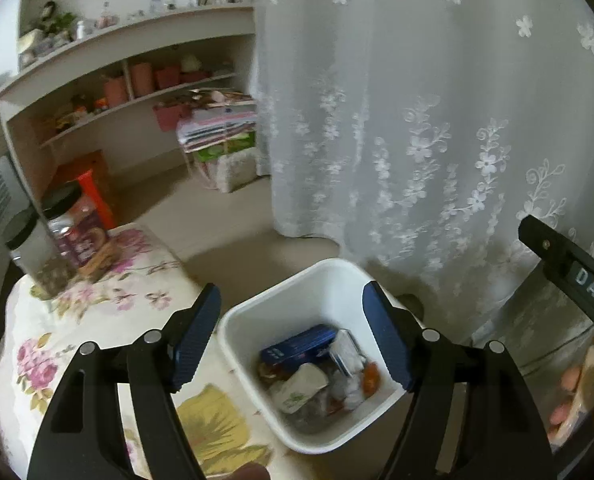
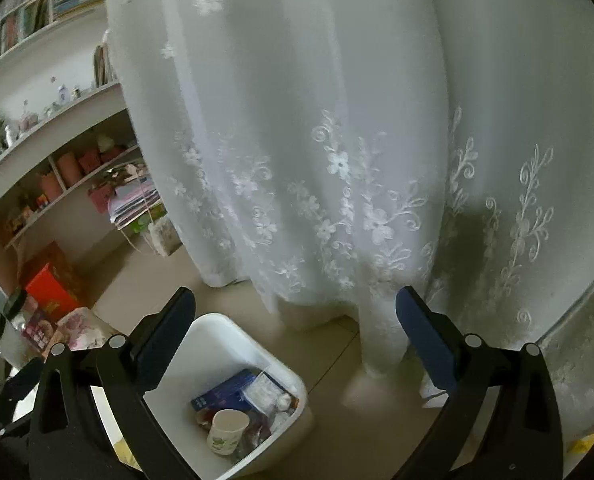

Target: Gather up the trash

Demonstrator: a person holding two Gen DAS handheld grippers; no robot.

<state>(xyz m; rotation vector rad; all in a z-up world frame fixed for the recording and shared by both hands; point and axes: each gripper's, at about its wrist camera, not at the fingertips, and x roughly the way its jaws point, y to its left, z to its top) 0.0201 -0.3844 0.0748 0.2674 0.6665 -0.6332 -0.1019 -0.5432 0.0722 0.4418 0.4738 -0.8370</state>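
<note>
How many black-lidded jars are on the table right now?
2. Both stand at the far left corner of the floral table: a clear jar nearer the edge, and a purple-labelled jar just right of it, side by side. Others may sit outside the view.

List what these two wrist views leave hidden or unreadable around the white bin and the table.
- Lower trash in the white bin: both views, buried under the blue box and paper cup.
- Jar label: left wrist view, blurred.
- Rest of the table: left wrist view, covered by the left gripper; cut off in the right wrist view by the right gripper.
</note>
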